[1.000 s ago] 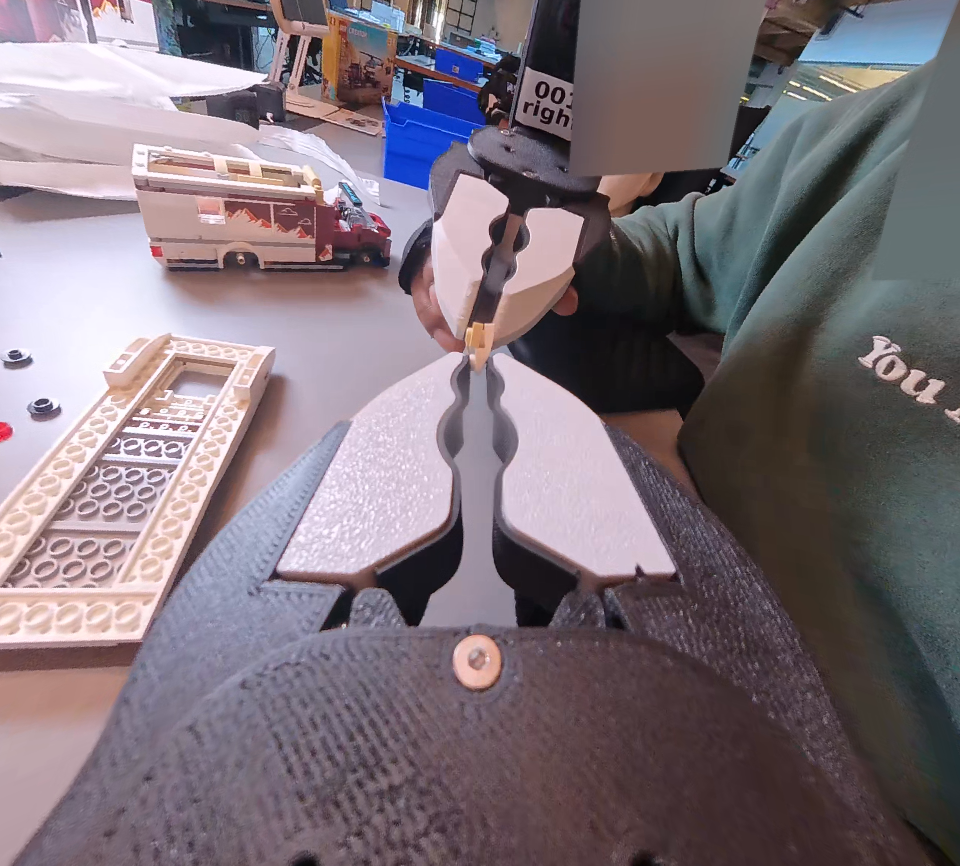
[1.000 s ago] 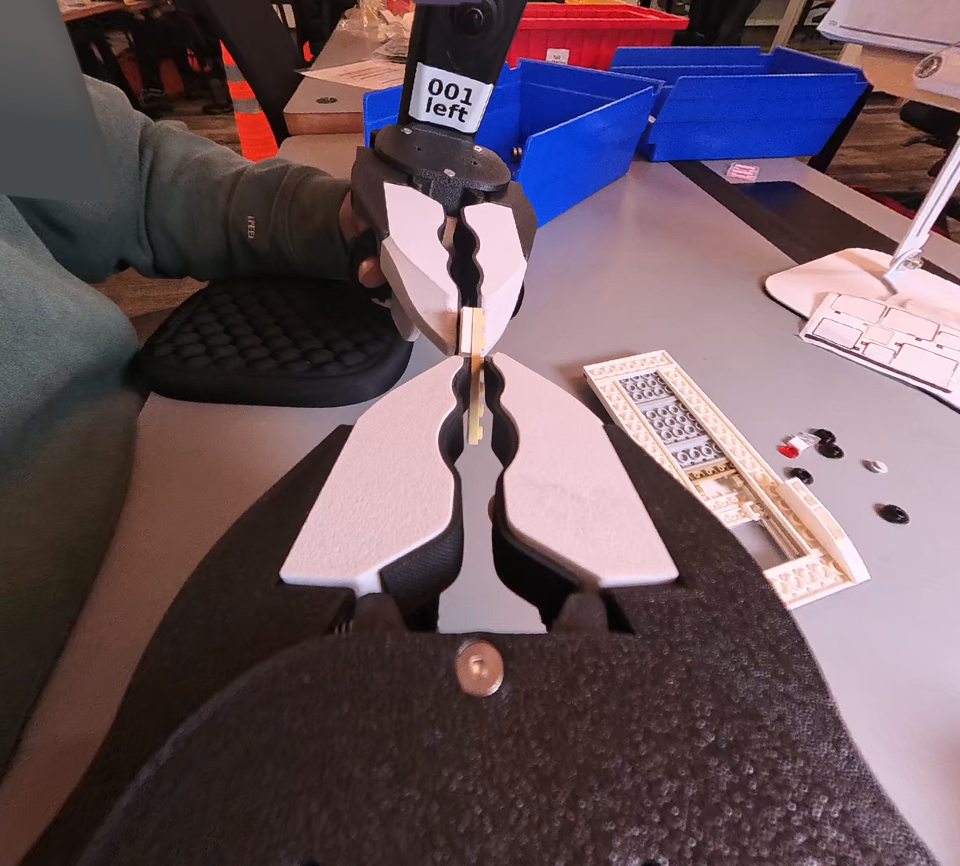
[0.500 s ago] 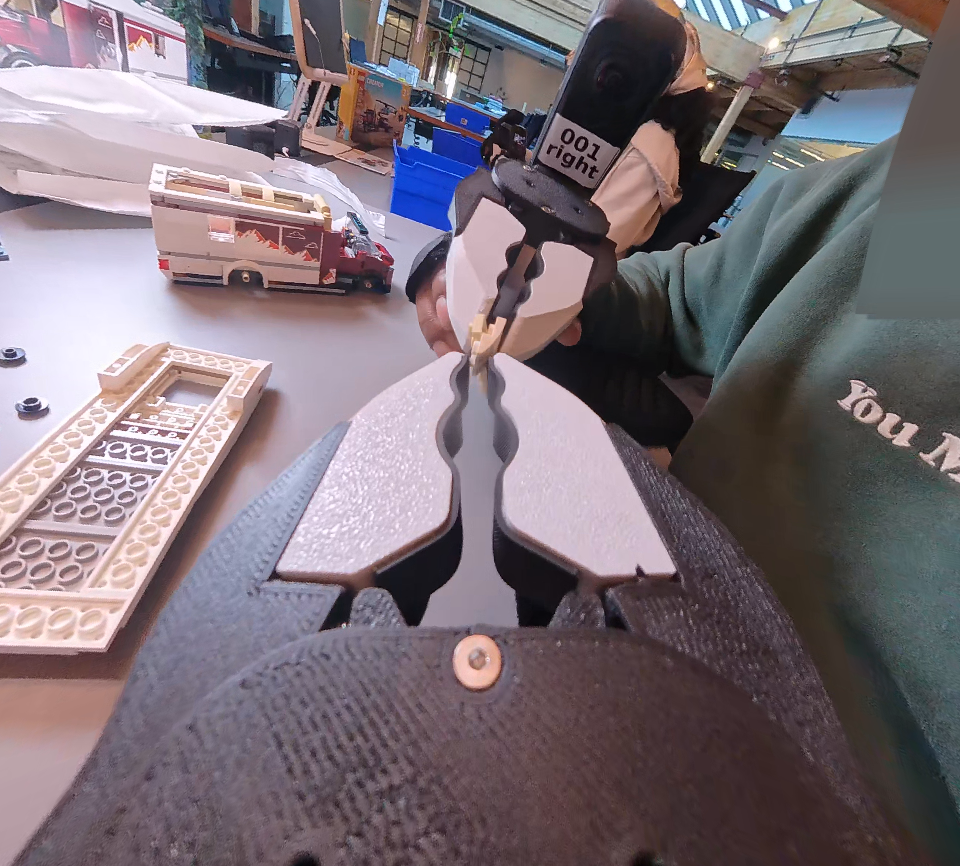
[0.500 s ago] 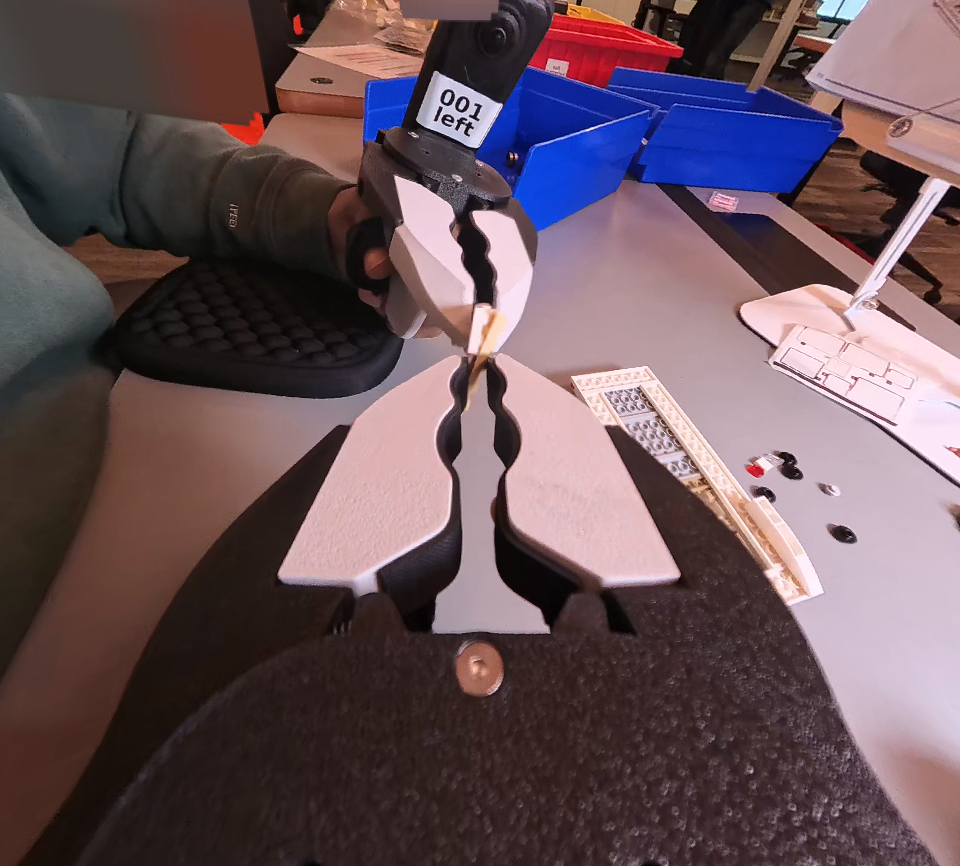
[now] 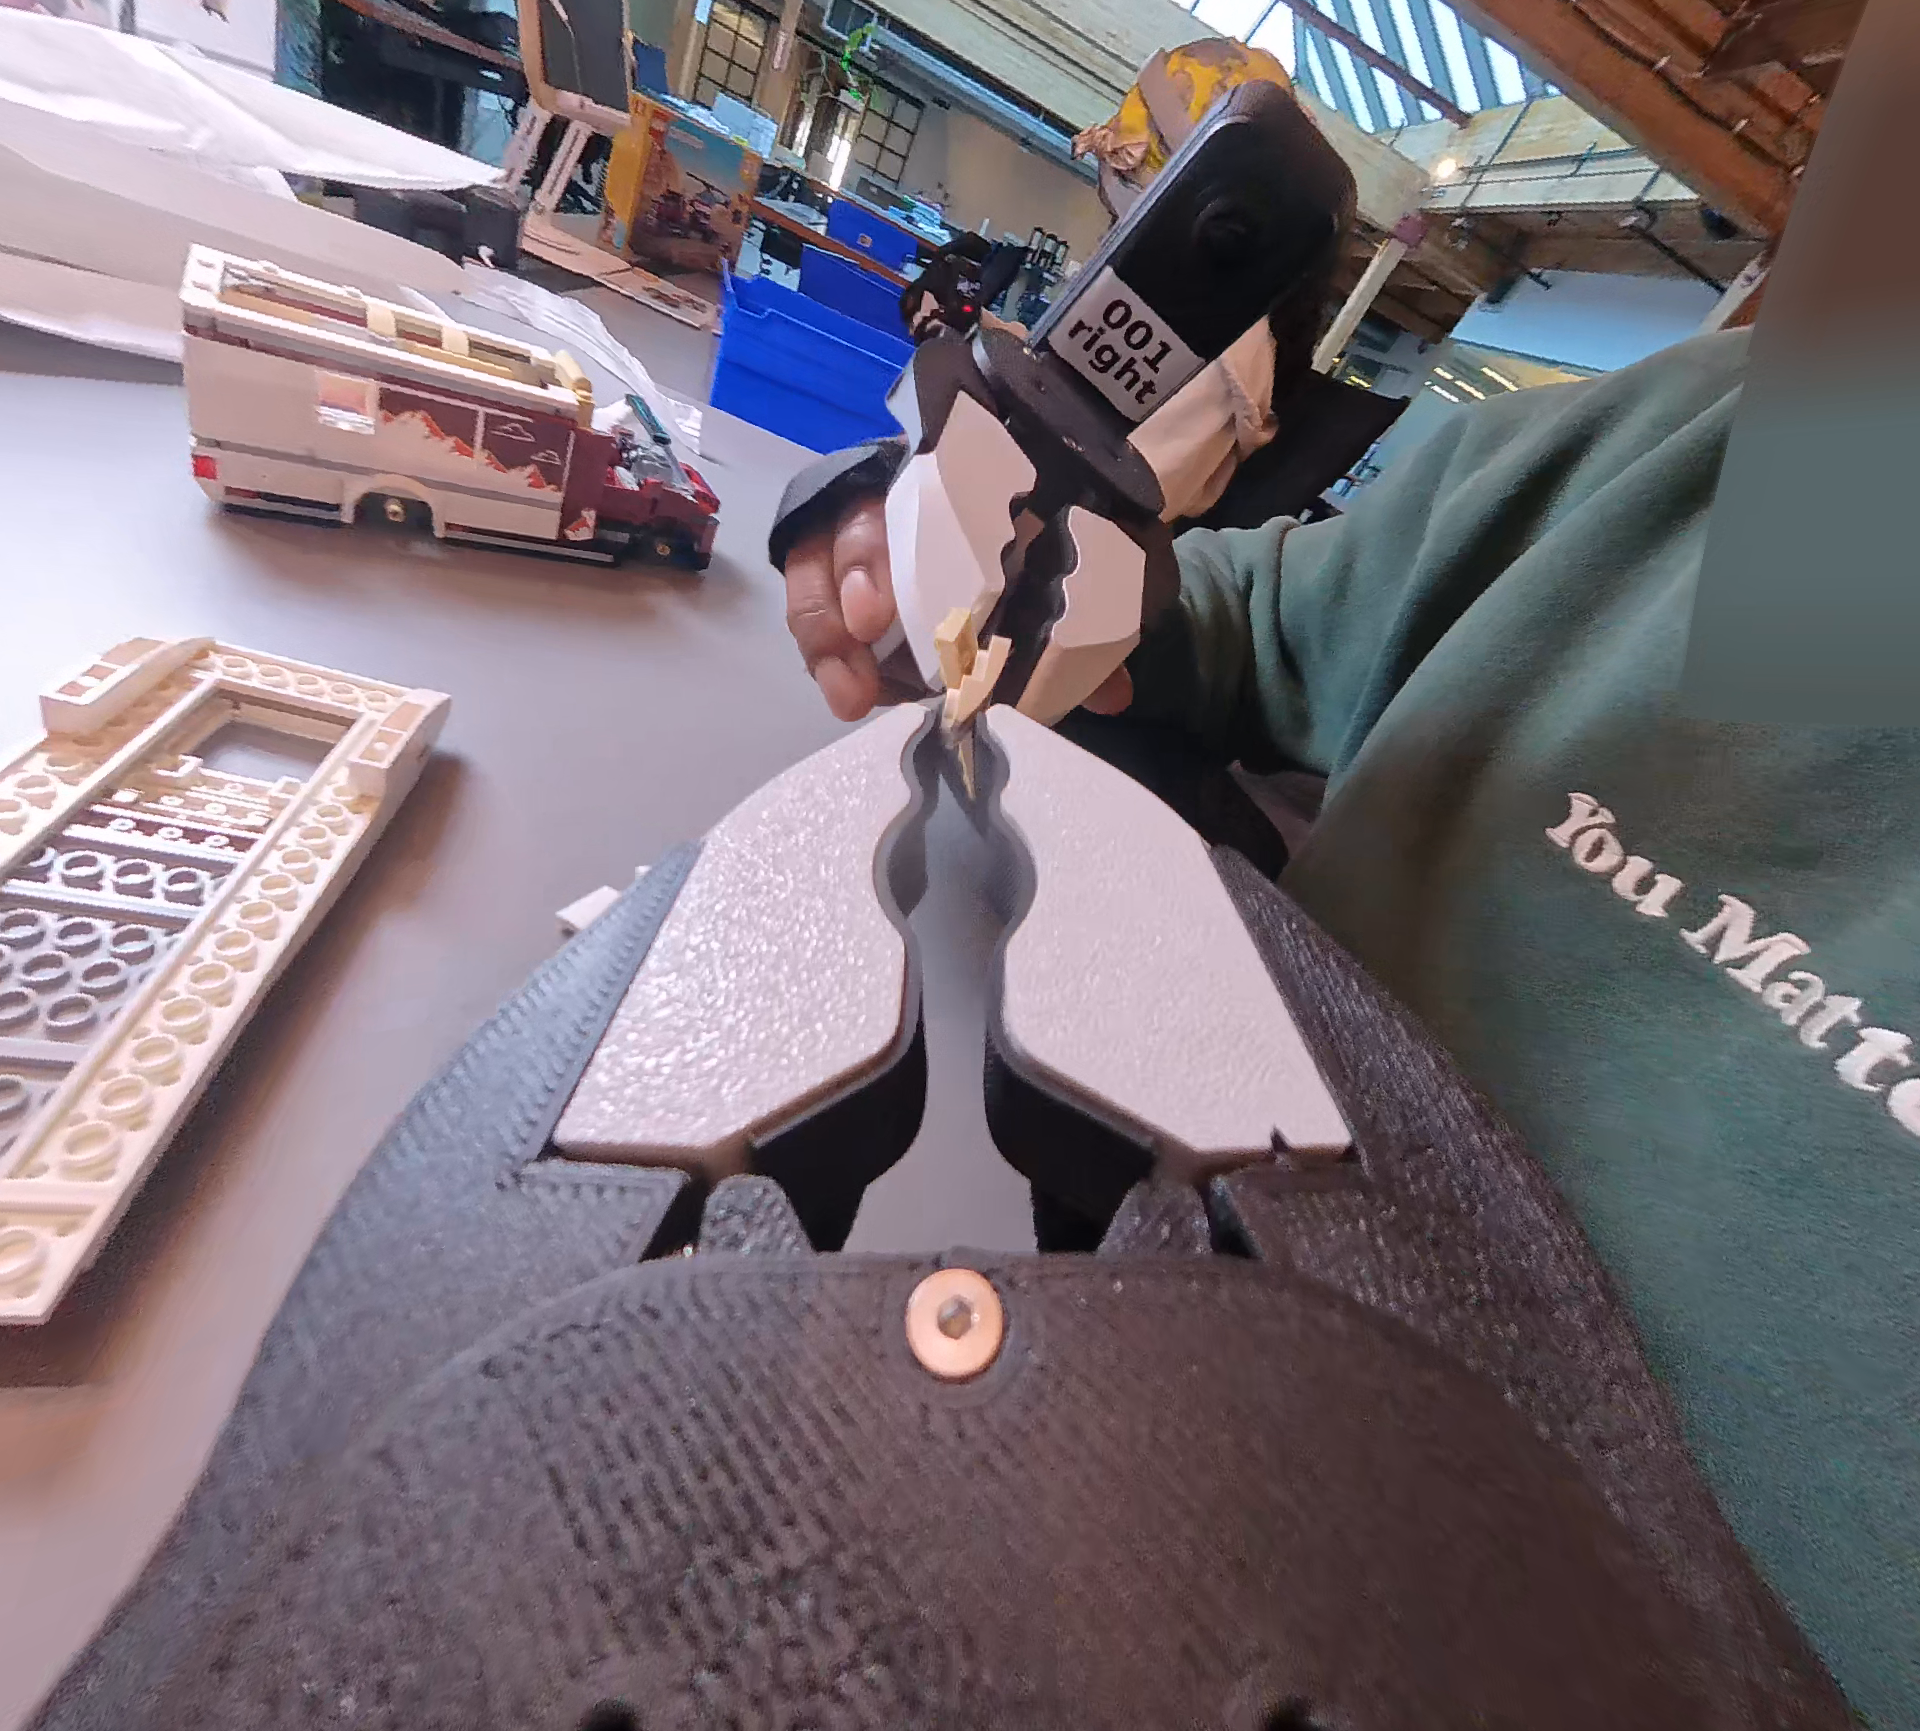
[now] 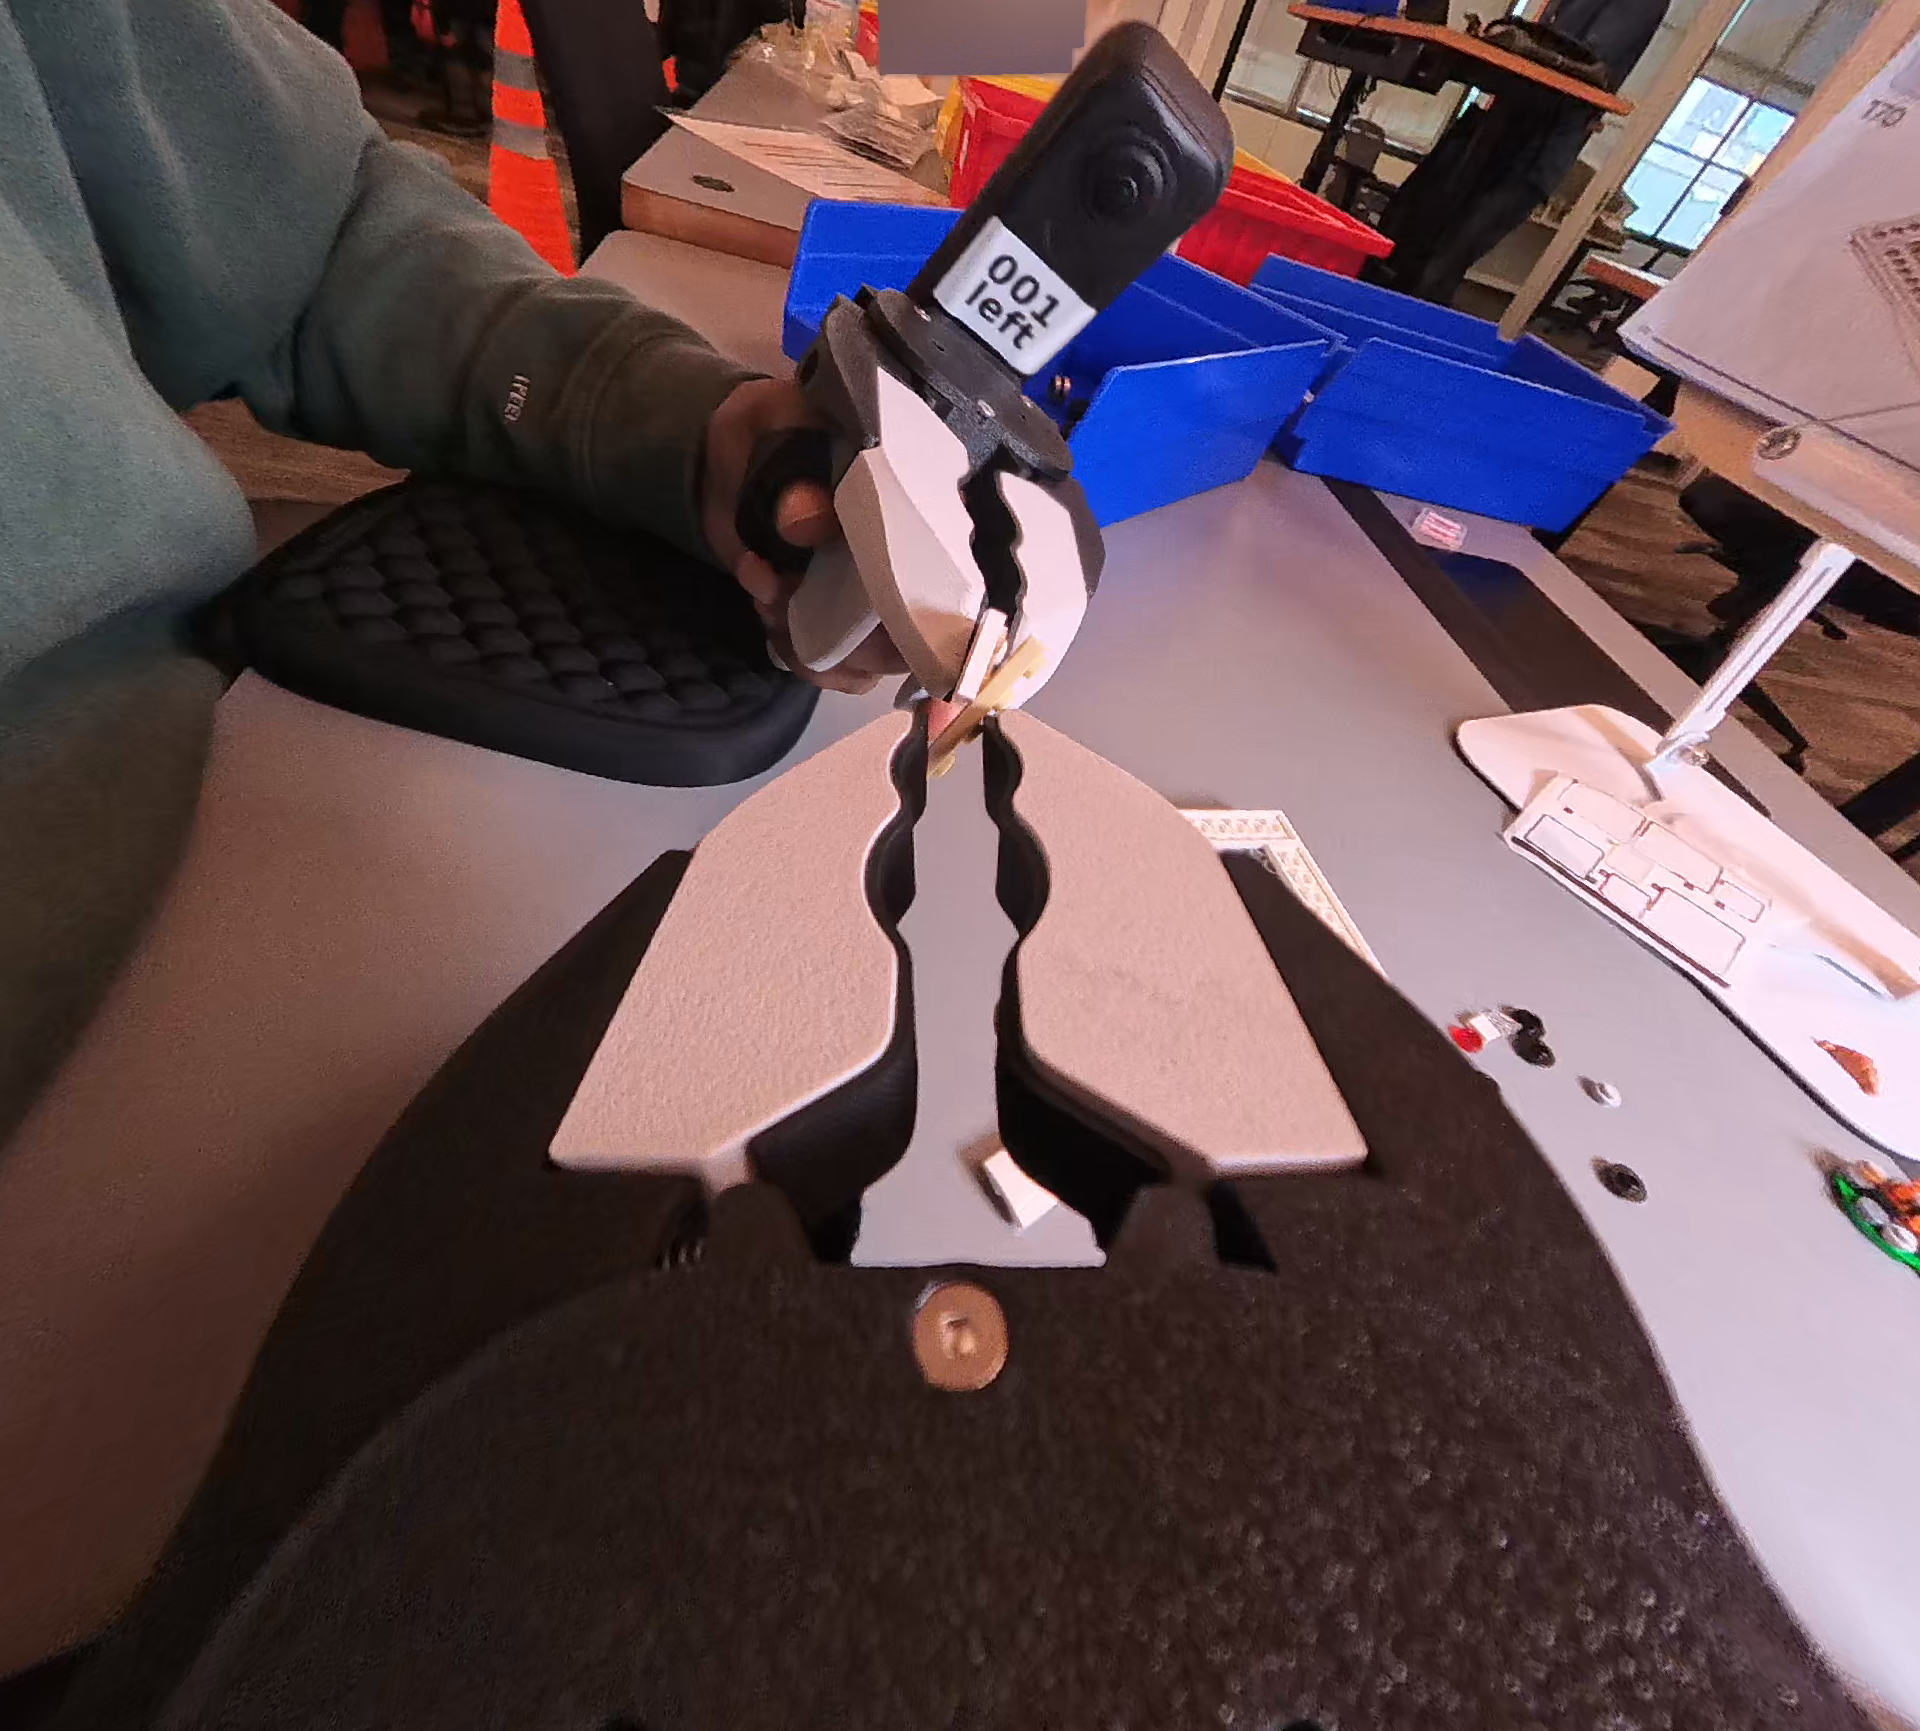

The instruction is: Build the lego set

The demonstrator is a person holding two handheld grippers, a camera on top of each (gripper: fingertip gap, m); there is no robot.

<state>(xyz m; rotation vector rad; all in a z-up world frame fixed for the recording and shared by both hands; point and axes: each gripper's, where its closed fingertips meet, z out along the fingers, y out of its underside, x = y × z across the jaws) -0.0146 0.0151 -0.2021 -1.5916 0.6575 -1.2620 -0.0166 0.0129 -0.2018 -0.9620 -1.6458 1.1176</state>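
Both grippers have tipped over sideways since a moment ago, and one small white piece [image 6: 1013,1182] now lies on the grey table [image 6: 1299,642], under the right gripper [image 6: 951,731] and behind its fingertips.

Left of the left gripper [image 5: 956,731], and far ahead of its jaws, stands one toy camper van [image 5: 416,424]. Nearer, just left of those jaws, lies one long cream plate [image 5: 156,902], flat on the table, with its long side running away from the camera. Ahead of the right jaws and to the left sits one black bumpy cushion [image 6: 499,621]. At least two blue bins [image 6: 1455,424] stand far ahead on the right.

The two grippers meet tip to tip above the table. One thin tan piece [image 6: 948,739] bridges them. Its long side runs from one pair of tips to the other, on a slant, pointing up and to the right in the right wrist view. The left jaws are nearly together and pinch one end. The right jaws stand a bit wider, and the other end sits crosswise between them, touching both fingers.
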